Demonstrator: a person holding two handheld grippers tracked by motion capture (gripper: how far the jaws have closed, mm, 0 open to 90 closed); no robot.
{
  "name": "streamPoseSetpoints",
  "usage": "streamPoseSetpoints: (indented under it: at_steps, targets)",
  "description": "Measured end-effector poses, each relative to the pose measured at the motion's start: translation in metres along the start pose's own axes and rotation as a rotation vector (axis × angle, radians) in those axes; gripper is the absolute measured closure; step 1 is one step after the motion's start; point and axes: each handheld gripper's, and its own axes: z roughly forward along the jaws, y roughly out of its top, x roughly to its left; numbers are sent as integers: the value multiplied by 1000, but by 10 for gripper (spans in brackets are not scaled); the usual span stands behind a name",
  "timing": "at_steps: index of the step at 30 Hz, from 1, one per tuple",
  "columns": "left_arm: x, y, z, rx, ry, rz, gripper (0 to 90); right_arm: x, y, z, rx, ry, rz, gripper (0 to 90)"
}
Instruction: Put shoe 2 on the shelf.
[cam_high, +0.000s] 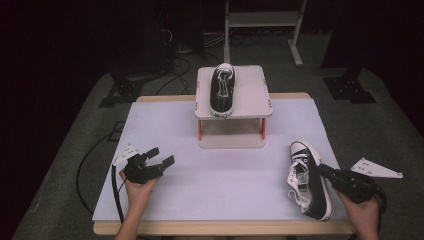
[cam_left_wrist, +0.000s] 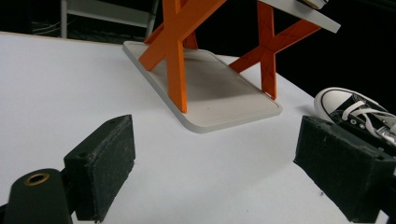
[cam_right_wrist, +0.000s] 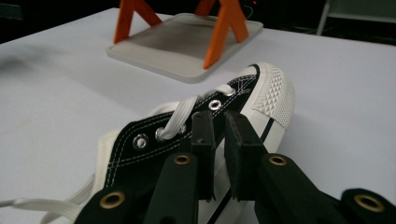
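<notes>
Black padded right tongs (cam_right_wrist: 217, 140) sit nearest the lens in the right gripper view, their jaws nearly together and pinching the side wall of the black canvas sneaker with white laces and a white rubber toe cap (cam_right_wrist: 210, 135). From above, that sneaker (cam_high: 309, 180) lies on the white table (cam_high: 215, 165) at about four o'clock, toe pointing toward twelve, and the right tongs (cam_high: 324, 170) meet it from its three o'clock side. Its mate, a second black canvas sneaker (cam_high: 222, 87), already rests on the upper deck of the small grey two-tier rack with orange cross legs (cam_high: 252, 97) at twelve o'clock, lying on the left half of the deck.

Left tongs (cam_high: 162, 156) hover at about eight o'clock with jaws wide apart and nothing between them; in the left gripper view their pads (cam_left_wrist: 100, 163) frame bare table, with the rack's base (cam_left_wrist: 219, 93) ahead.

The step in hand looks like carrying the gripped sneaker to the rack. The bite is on thin canvas at one side, so the shoe will probably tip sole-down and swing when raised. Lift slowly, keep the toe level, and clear the deck's edge before moving toward twelve o'clock. Aim for the free right half of the deck, parallel to the first shoe, and watch the loose laces. The left tongs could steady the heel if it sags.
</notes>
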Motion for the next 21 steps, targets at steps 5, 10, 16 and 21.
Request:
streamPoseSetpoints:
  at_steps: [5,10,16,21]
  targets:
    - [0,0,1,5,2,-1,115,-18,-12,-5,21,-34,56,798]
    - [0,-1,1,7,6,0,115,-32,-29,2,59,-16,113,801]
    - [2,0,-1,0,6,-4,115,-32,-22,-5,28,-41,125,655]
    - [1,0,-1,2,2,-1,116,-22,-15,-10,-17,-60,115,497]
